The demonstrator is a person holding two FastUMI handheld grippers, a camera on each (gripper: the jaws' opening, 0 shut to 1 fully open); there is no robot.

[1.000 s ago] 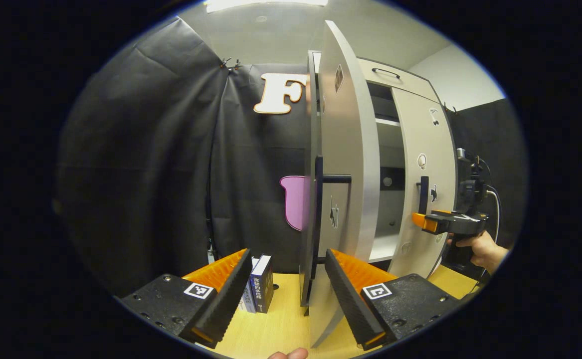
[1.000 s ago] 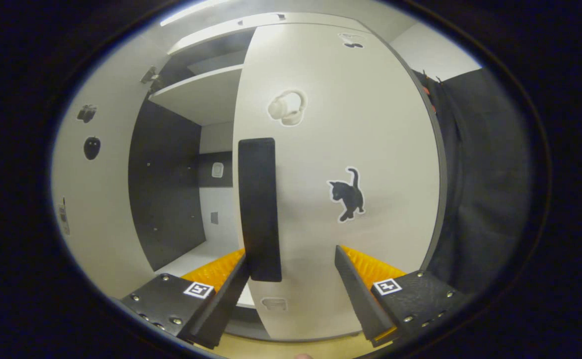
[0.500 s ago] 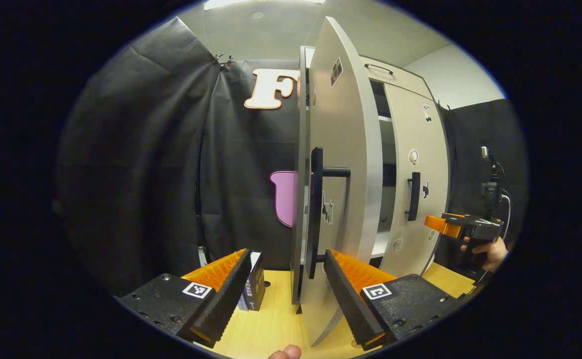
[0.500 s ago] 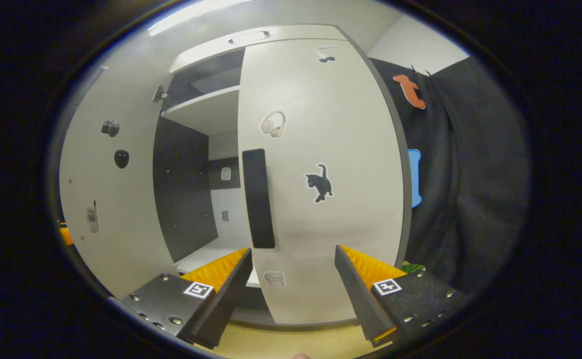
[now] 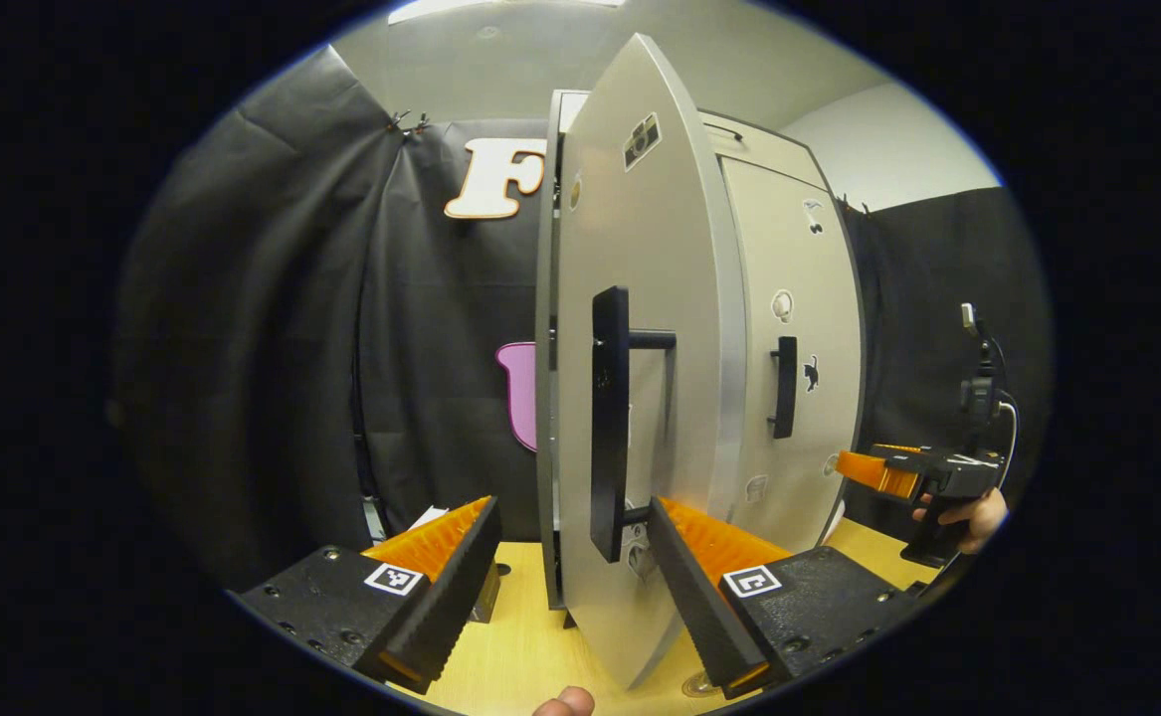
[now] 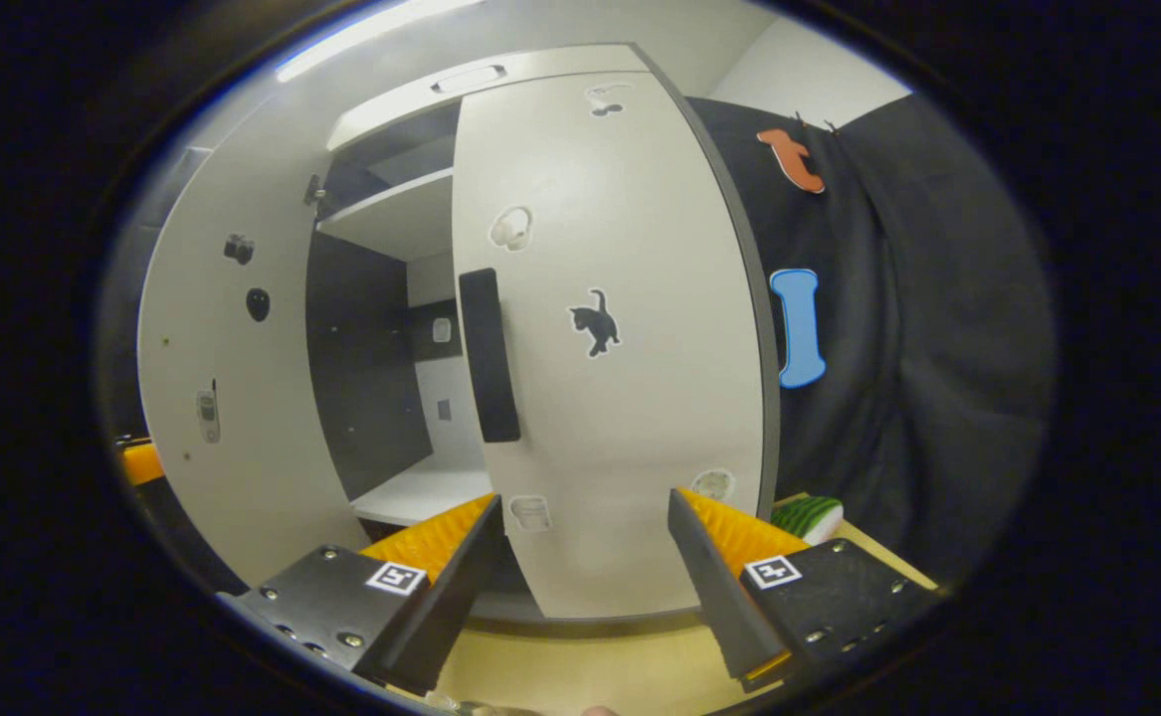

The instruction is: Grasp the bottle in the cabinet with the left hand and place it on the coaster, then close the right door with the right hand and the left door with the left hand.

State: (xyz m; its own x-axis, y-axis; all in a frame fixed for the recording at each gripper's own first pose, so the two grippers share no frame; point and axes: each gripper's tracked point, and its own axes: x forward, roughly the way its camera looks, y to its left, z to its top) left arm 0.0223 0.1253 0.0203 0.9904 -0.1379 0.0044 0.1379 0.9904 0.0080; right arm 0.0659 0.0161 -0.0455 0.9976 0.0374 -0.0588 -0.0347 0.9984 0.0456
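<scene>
Green striped object (image 6: 807, 517) on wooden tabletop (image 6: 580, 676)

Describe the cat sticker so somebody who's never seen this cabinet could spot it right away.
Find the white cabinet against the black cloth wall, then its right door. Just right of that door's black handle sits the cat sticker: the only black silhouette there, while the door's other stickers are pale.

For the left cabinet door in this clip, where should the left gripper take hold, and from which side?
Probably the black vertical bar handle on the left door. The door stands ajar, its handle held off the panel by short posts, so the open left gripper could close its fingers across the bar from the front. A flat push on the panel beside it may work too.
</scene>
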